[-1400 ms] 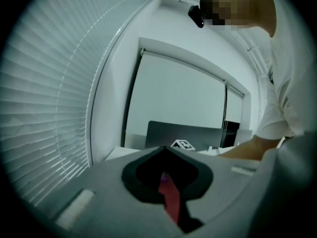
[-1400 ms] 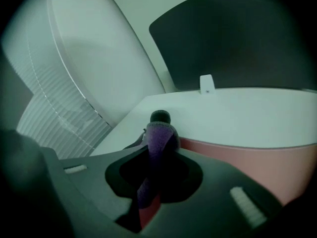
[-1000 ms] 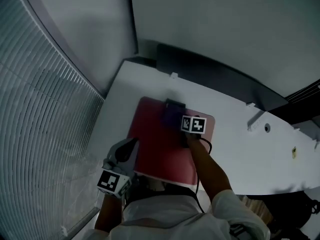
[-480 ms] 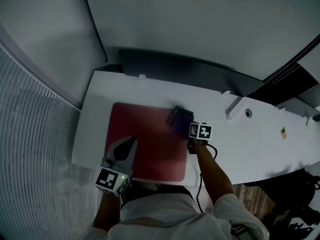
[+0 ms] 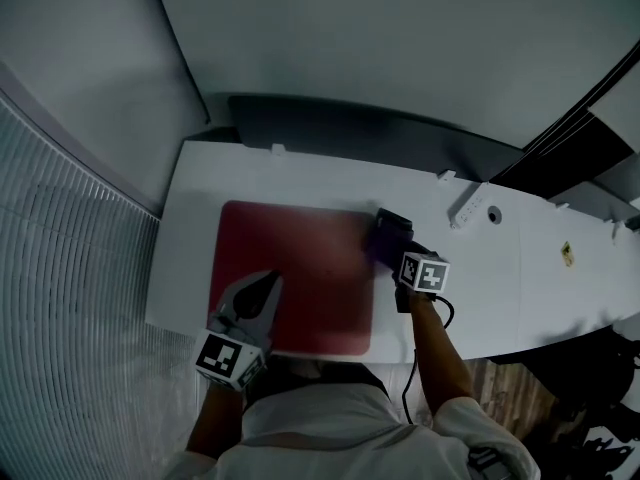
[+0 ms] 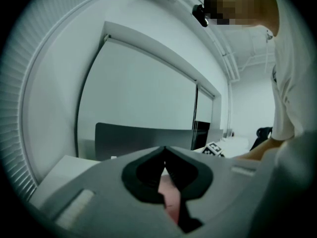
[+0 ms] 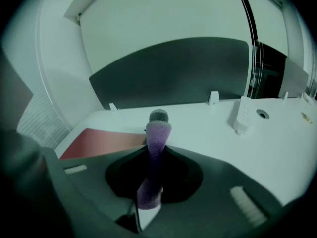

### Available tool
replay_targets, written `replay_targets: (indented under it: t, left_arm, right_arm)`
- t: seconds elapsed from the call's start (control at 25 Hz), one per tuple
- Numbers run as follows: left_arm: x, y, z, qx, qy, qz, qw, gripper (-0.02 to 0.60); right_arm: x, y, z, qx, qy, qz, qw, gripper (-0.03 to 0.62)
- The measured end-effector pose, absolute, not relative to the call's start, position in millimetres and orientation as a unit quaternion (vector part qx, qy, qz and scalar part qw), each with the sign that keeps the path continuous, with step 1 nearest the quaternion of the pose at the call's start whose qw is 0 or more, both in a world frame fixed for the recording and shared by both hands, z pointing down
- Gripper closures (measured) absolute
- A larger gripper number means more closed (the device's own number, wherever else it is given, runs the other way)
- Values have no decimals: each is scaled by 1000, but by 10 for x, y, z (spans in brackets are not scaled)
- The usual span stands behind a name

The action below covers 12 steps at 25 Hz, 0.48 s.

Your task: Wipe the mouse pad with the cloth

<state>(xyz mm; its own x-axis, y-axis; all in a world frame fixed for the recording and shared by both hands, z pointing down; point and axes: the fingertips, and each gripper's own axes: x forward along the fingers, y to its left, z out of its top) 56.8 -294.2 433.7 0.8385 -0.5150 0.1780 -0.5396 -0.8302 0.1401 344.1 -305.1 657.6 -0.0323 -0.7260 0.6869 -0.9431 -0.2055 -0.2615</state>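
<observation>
Two grippers work over a white desk (image 5: 300,173), and only one carries anything. The right gripper (image 5: 398,253) is clamped on a folded purple cloth (image 5: 388,230), which stands pinched upright between its jaws in the right gripper view. From the head view, the cloth sits at the right edge of the red mouse pad (image 5: 295,278), partly over the bare desk beside it. The left gripper (image 5: 270,283) has its jaws drawn together on nothing. It hangs over the pad's near left part, and red shows beneath the jaws in the left gripper view. Whether it presses on the pad cannot be told.

Most of the pad lies to the left of the cloth, so the wiping looks unfinished. The main risk is the pad sliding or bunching when the cloth is dragged back across it. That is more likely if the left gripper is not bearing down to pin it. A second risk is the cloth's folded edge catching on the pad's rim as it crosses from desk to pad. That could tug the cloth loose from the narrow pinch. A wide return stroke could also swing the right gripper toward the white power strip (image 5: 470,208) lying near it on the desk.
</observation>
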Motion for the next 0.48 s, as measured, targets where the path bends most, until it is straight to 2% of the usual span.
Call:
replay_targets:
  t: [0.2,0.48]
  left_arm:
    - [42,-2909,4308,944,-310,62,93,579]
    - [-1042,-2858,4460,921,-374,66,84,579]
  right_arm:
    - [2743,-3166,5954,656,-671,335,86,545]
    - [815,-3654,5669,528,-770,356,46,545]
